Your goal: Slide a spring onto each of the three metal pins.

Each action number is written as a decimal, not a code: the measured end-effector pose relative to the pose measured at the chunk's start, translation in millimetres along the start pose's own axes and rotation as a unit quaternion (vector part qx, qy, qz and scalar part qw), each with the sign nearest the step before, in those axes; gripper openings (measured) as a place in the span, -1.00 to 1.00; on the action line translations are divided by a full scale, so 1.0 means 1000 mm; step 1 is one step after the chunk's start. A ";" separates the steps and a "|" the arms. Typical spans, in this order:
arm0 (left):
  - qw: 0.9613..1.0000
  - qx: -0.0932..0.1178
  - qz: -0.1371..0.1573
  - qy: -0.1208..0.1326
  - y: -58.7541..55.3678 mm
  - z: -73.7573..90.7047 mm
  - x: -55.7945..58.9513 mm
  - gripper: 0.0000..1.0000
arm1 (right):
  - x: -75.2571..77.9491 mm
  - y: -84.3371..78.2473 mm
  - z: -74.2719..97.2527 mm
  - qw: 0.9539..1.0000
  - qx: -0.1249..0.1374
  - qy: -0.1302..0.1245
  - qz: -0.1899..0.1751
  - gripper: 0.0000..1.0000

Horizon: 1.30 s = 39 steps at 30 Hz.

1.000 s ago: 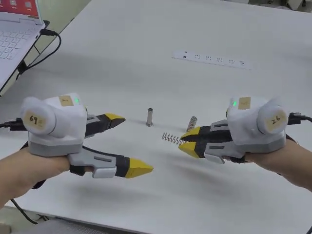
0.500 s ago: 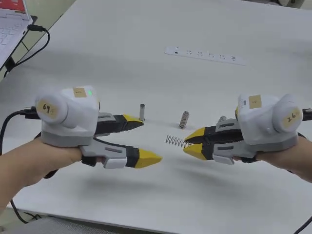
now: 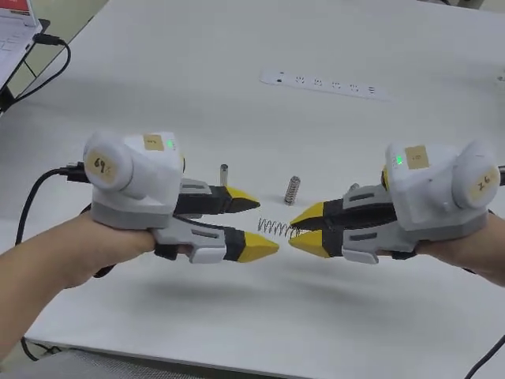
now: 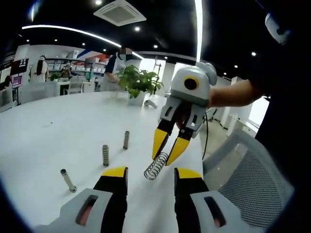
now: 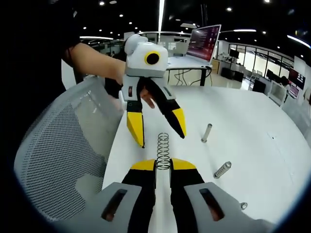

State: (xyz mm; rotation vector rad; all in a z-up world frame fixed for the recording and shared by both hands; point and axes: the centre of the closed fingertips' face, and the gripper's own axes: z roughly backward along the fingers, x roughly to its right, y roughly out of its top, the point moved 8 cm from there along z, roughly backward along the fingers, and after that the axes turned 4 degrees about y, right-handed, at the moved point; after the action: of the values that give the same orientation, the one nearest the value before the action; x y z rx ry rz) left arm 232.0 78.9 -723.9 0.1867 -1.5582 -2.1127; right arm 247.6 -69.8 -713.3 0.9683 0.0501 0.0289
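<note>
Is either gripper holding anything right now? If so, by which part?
The right gripper is shut on the loose spring, gripping it at one end. The left gripper is open and holds nothing; the spring's free end points at it.

The table (image 3: 181, 87) has a smooth, matt white top. The left gripper (image 3: 264, 225) and right gripper (image 3: 293, 233) wear matt white and grey plastic shells, with paper labels (image 3: 155, 142) stuck on; their jaws are black with smooth yellow tips. The spring (image 3: 274, 227) is thin, bright metal wire, the bare pin (image 3: 224, 174) dull grey metal. The chair (image 5: 58, 141) back is grey woven mesh
</note>
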 end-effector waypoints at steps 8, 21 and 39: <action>1.000 0.002 -0.003 -0.020 0.004 -0.009 0.003 -0.58 | -0.003 0.002 0.003 1.000 -0.001 0.004 0.002 -0.85; 0.999 0.004 -0.018 -0.032 0.004 -0.008 0.007 -0.85 | -0.005 0.005 0.004 1.000 0.002 0.012 0.007 -0.85; 0.999 0.018 -0.033 -0.030 0.005 -0.003 0.011 -0.91 | -0.005 0.007 0.006 1.000 0.019 0.015 -0.012 -0.84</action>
State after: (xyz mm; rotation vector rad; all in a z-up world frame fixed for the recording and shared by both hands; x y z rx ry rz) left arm 224.9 69.7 -717.7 0.1904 -1.6476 -2.1596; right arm 243.1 -70.6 -704.2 1.0055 0.0904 0.0197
